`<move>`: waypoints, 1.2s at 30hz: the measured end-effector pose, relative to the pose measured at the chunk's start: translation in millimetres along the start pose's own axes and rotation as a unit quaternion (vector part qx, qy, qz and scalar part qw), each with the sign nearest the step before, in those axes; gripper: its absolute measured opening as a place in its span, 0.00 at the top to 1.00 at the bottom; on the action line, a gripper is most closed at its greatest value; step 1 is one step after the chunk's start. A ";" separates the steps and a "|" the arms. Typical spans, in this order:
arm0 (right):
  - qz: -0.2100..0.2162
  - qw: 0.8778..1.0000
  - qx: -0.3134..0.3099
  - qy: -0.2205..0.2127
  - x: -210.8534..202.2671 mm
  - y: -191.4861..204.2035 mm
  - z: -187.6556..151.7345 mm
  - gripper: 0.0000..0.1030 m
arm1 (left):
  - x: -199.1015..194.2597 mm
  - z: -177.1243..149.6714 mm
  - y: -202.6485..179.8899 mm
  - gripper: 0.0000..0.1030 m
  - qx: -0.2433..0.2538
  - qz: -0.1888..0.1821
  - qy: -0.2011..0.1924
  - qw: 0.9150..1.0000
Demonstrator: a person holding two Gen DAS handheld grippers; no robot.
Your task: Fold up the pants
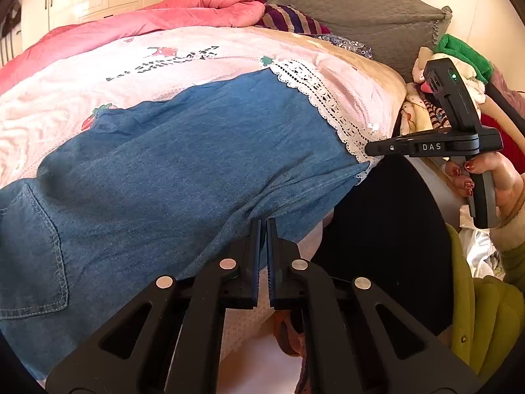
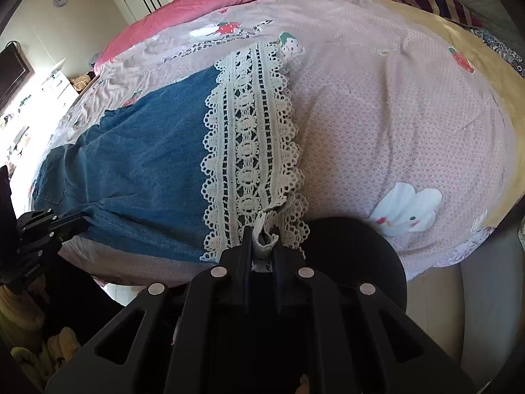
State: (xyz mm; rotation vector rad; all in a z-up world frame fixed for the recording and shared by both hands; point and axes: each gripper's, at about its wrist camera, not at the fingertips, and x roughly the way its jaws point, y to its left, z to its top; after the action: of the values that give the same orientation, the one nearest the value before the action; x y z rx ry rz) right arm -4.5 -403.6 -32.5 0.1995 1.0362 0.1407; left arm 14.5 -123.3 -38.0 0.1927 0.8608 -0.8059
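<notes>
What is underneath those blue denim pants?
The denim pants lie on a pink strawberry-print bedsheet, which shows all around them. Whatever part of the sheet sits directly beneath the fabric is covered, so anything there cannot be seen.

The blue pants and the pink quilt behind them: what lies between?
Only the pale strawberry-print bedsheet, seen in the left wrist view between the pants and quilt.

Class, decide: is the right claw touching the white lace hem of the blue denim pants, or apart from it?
Touching. The right wrist view shows the right claw with a bunched corner of the white lace hem pinched between its fingers.
</notes>
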 end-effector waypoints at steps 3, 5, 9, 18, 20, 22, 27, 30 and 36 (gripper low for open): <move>-0.007 1.000 0.007 0.004 -4.1 -4.7 -1.0 0.82 | 1.0 -1.2 -2.4 1.00 0.002 0.000 0.003 1.000; -0.011 1.000 0.021 -0.002 -12.4 -12.4 -0.3 0.71 | 1.2 -2.5 -3.3 1.00 0.003 -0.002 0.004 1.000; -0.009 0.998 0.036 -0.049 -36.4 -17.7 5.5 0.63 | 1.7 -3.8 -5.4 1.00 0.006 -0.007 0.006 1.000; 0.062 0.994 -0.090 -0.028 5.9 67.7 31.4 0.57 | 10.0 -17.3 -16.0 1.00 0.009 -0.018 0.039 0.999; 0.071 0.991 -0.115 -0.009 22.4 84.8 33.2 0.57 | 12.2 -22.2 -16.6 1.00 0.005 -0.018 0.049 0.999; 0.063 0.990 -0.125 0.013 35.8 92.6 30.3 0.57 | 12.3 -25.0 -16.2 1.00 0.001 -0.017 0.052 0.999; 0.068 0.991 -0.114 0.024 44.4 84.7 18.5 0.55 | -9.4 -20.1 -14.9 0.97 -0.010 -0.039 0.023 0.999; 0.072 0.991 -0.107 0.025 44.0 79.9 13.6 0.55 | -29.6 -7.7 -6.0 0.85 -0.024 -0.036 -0.009 0.999; 0.065 0.992 -0.108 0.028 41.3 82.0 8.6 0.53 | -32.4 -7.2 40.9 0.58 -0.073 0.079 -0.002 0.994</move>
State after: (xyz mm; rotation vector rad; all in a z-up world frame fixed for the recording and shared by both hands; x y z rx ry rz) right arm 21.9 -316.0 -44.0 0.0672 1.0555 0.3769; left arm 26.4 -73.6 -25.2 0.1275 0.8858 -0.5937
